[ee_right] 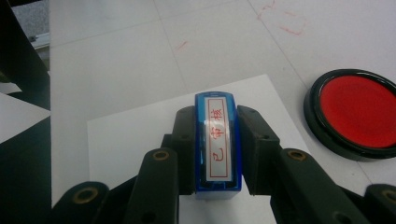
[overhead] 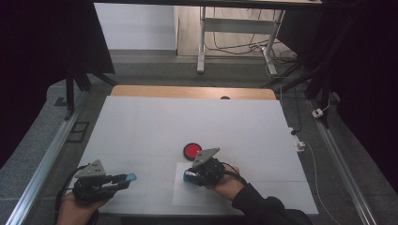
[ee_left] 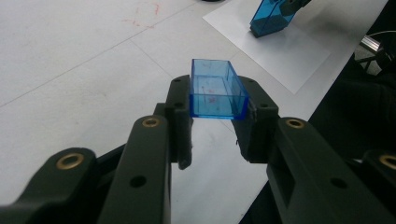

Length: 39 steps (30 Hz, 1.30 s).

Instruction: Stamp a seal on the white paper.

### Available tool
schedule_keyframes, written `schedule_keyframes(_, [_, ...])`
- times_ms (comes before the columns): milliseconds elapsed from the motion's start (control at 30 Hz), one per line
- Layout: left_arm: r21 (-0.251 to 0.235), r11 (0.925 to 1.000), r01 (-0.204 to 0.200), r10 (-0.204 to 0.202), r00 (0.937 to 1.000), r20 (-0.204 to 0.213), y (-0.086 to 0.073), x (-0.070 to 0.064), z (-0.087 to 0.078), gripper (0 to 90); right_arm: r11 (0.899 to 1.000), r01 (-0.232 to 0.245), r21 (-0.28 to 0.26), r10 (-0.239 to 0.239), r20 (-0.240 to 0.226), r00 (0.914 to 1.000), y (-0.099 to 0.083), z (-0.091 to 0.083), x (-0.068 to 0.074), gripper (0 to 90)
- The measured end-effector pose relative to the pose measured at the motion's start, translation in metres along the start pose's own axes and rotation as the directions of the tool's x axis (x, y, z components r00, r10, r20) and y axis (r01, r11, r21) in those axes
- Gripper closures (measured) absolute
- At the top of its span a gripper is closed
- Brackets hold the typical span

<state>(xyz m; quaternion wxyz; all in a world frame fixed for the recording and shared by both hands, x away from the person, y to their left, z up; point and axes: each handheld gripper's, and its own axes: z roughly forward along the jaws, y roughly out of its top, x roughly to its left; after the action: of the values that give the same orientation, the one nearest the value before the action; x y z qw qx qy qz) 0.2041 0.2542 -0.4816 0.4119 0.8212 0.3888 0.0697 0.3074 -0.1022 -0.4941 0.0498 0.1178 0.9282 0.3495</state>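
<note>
At the near left edge of the white table [overhead: 155, 117], the left gripper [overhead: 123, 179] is clamped on a clear blue cap [ee_left: 215, 90], an open box-shaped cover pinched by its long sides between the two black jaws and held above the tabletop; faint red marks show through its floor, too small to read. Just right of it lies a white paper sheet [overhead: 187, 194], flat on the table near the front edge. Over the sheet's upper left part, the right gripper [overhead: 189, 176] is closed on a blue stamp [ee_right: 217, 144], gripped by both long sides. In the right gripper view the stamp's top carries a white label with a red border and three red Chinese characters reading 已审核. Whether the stamp's base touches the paper cannot be told. Beyond the sheet's far edge and just to the right sits a round red ink pad [ee_right: 355, 112] in a black rim, uncovered.
</note>
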Motion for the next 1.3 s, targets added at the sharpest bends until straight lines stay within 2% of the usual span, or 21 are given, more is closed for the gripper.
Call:
schedule_keyframes(100, [0.001,1.0,-0.002,0.002,1.0,0.0,0.0,0.0,0.0,68.4,1.0,0.012,0.001,-0.012,-0.001,0.9999,-0.001,0.001,0.0,70.3])
schedule_keyframes(400, [0.003,1.0,-0.003,0.003,1.0,-0.002,0.0,0.0,0.0,68.4,1.0,-0.008,-0.004,0.008,-0.021,0.9997,-0.003,0.002,-0.002,70.5])
schedule_keyframes(700, [0.004,1.0,-0.002,0.002,1.0,-0.002,0.0,0.0,0.0,68.4,1.0,-0.024,-0.014,0.024,-0.021,0.9995,-0.004,0.003,-0.002,70.6])
schedule_keyframes(967, [0.005,1.0,-0.002,0.002,1.0,-0.002,0.0,0.0,0.0,68.4,1.0,0.013,-0.006,-0.013,0.015,0.9998,-0.004,0.003,0.005,70.6])
schedule_keyframes(1167, [0.006,1.0,-0.003,0.003,1.0,-0.002,0.0,0.0,0.001,68.4,0.998,0.065,0.013,-0.066,0.051,0.9965,-0.002,0.003,0.011,70.6])
schedule_keyframes(1300, [0.005,1.0,-0.002,0.002,1.0,-0.002,0.0,0.0,0.001,68.4,0.997,0.078,0.012,-0.079,0.065,0.9948,-0.001,0.004,0.015,70.6])
